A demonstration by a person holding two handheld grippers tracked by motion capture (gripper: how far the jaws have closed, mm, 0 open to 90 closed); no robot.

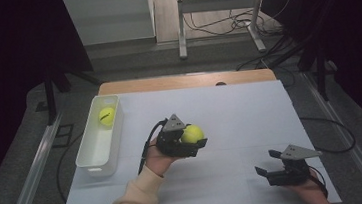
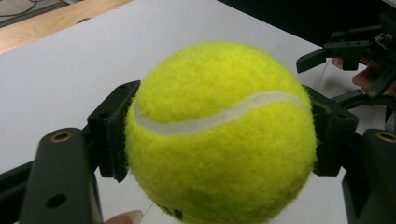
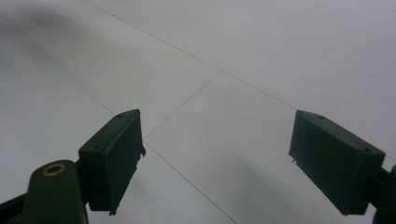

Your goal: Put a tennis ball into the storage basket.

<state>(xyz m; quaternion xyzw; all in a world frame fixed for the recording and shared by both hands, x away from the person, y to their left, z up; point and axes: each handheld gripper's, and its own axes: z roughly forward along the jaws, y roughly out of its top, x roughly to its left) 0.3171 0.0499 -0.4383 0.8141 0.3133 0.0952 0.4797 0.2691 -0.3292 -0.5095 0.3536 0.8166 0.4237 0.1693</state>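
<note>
A yellow tennis ball (image 1: 192,133) sits between the jaws of my left gripper (image 1: 196,136), which is shut on it above the middle of the white table. In the left gripper view the ball (image 2: 219,135) is pressed by a black pad on each side. A second tennis ball (image 1: 106,115) lies in the far end of a white bin (image 1: 90,162) at the table's left. My right gripper (image 1: 269,162) rests near the front right of the table, open, with nothing between its pads (image 3: 112,158). The right gripper (image 2: 327,51) also appears at the upper right of the left gripper view.
The white table top (image 1: 240,111) has a wooden strip (image 1: 187,81) along its far edge. Beyond it stand a metal frame (image 1: 220,13) and loose cables on the floor. Dark curtains hang at both sides.
</note>
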